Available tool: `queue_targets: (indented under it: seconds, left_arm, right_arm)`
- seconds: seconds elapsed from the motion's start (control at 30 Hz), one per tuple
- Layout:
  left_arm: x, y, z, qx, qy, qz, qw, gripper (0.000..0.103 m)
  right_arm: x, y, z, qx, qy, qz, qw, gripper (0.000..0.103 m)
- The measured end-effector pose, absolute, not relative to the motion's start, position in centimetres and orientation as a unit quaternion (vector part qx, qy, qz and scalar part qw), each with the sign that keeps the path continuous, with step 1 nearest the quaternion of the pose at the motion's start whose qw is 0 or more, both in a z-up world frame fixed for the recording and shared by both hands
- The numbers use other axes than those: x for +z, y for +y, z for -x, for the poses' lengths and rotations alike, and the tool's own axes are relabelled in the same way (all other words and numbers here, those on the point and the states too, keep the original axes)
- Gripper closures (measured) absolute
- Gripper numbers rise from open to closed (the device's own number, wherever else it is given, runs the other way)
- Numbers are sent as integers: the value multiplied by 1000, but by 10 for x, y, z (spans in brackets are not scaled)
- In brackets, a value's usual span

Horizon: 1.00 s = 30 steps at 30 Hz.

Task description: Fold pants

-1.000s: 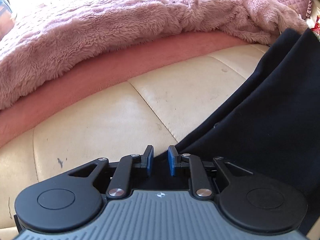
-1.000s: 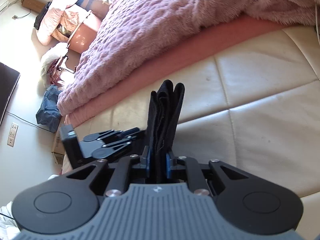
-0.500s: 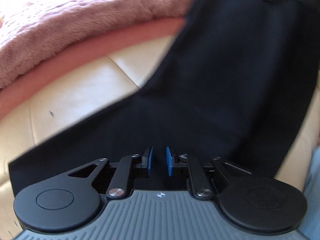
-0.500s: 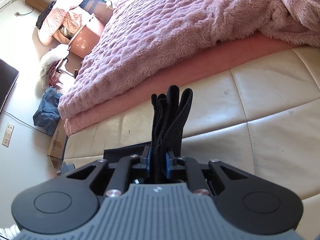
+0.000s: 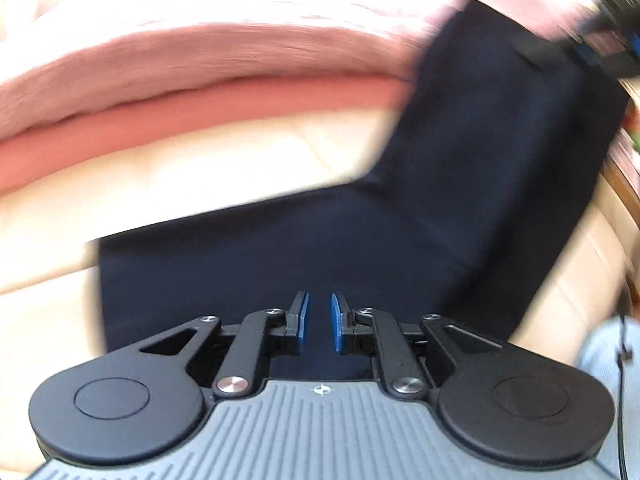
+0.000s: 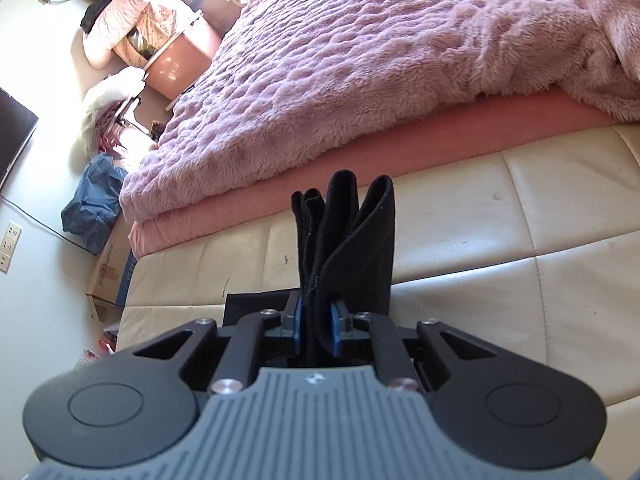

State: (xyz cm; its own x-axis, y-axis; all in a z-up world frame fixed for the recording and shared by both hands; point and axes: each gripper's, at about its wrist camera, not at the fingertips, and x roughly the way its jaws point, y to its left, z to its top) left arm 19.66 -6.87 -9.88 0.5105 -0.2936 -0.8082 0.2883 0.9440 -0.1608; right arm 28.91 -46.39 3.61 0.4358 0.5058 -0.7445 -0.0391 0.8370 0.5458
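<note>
- the right tool [image 6: 316, 330] is clamped on a bunched stack of layers of the black pants [image 6: 346, 240], whose folded edges stick up past its blue pads.
- the left tool [image 5: 319, 322] has a narrow gap between its pads with nothing visibly pinched; dark cloth lies just under and ahead of it.
- in the left wrist view the pants [image 5: 480, 160] hang as a long panel from the upper right down to the cream cushioned bench [image 5: 200, 168] at the foot of the bed, bending along it to the left.
- risk: the thick bunch could slip layer by layer from the right tool's grip if it is swung fast, judging by the heavy blur in the left view.
- risk: the lower stretch may drag and wrinkle, or crease off line.
- containers: a cardboard box [image 6: 110, 268] stands on the floor beside the bench; its contents cannot be seen.
</note>
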Motion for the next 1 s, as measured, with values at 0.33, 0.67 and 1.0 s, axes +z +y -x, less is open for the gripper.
queue_targets:
  seconds: [0.33, 0.67, 1.0]
  left_arm:
    - [-117, 56, -188, -56, 519, 126, 844, 88]
    - [-140, 73, -175, -89, 523, 196, 825, 89]
    - [-144, 82, -172, -97, 522, 208, 822, 89]
  right_arm:
    - [35, -355, -313, 173, 536, -188, 804, 94]
    - [-38, -247, -329, 185, 594, -189, 760, 94]
    - [-110, -197, -335, 180, 630, -209, 726, 96]
